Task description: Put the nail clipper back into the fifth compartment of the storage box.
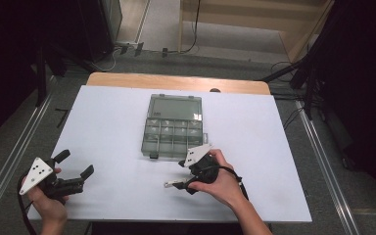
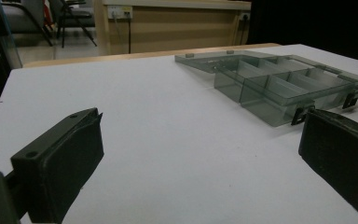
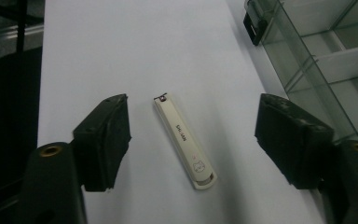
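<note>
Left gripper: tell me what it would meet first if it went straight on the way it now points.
Most likely bare white table first. The left gripper is open with nothing between its jaws. Further on and off to the right lies the clear compartment box; depth is hard to judge, so its near corner might be clipped.

An open clear compartment box occupies the middle of the white table, the one bulky obstacle. A slim white nail clipper lies flat just beside its front corner. Bare tabletop runs wide along the left, right and near edges.
</note>
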The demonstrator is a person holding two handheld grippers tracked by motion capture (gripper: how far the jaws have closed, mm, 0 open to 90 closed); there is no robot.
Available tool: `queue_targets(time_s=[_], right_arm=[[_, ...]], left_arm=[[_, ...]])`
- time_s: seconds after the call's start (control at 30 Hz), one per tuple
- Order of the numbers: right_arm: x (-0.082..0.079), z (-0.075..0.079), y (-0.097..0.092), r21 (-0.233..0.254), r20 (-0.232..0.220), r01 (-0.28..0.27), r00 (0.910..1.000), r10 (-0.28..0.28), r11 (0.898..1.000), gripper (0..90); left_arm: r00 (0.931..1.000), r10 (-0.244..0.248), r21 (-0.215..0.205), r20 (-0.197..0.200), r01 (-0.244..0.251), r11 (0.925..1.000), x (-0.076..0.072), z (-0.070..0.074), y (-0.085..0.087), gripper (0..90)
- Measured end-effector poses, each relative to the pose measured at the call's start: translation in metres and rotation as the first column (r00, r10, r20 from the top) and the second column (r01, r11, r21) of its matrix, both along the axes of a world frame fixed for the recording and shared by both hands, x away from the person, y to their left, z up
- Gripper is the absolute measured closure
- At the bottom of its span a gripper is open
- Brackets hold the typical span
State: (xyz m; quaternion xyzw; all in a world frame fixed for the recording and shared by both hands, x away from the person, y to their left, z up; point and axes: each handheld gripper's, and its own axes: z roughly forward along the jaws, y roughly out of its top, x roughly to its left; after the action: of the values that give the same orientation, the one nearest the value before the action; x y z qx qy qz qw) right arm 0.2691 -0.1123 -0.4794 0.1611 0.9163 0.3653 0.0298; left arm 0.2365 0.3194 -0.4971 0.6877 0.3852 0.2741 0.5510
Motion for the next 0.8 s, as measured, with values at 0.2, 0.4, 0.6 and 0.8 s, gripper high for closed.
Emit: queue_targets(time_s=[0.2,0.4,0.6,0.8], right_arm=[[0.002,-0.002,0.01,-0.061,0.005,-0.07,0.9975,0.07,0.996,48.2],[0.003,-0.005,0.024,-0.103,-0.001,-0.125,0.9921,0.126,0.987,56.1],[0.003,-0.009,0.035,-0.164,-0.01,-0.163,0.9865,0.163,0.973,61.7],[0.005,-0.013,0.04,-0.196,-0.026,-0.179,0.9838,0.177,0.964,67.0]], left_arm=[[1.0,-0.001,0.0,-0.001,0.001,1.0,0.0,0.0,0.0,0.0],[1.0,-0.002,0.003,-0.003,0.002,1.0,0.0,0.0,0.0,0.0],[1.0,-0.004,0.0,-0.005,0.004,1.0,0.0,0.0,0.0,0.0],[1.0,-0.005,-0.001,-0.006,0.005,1.0,0.001,0.0,0.0,0.0]])
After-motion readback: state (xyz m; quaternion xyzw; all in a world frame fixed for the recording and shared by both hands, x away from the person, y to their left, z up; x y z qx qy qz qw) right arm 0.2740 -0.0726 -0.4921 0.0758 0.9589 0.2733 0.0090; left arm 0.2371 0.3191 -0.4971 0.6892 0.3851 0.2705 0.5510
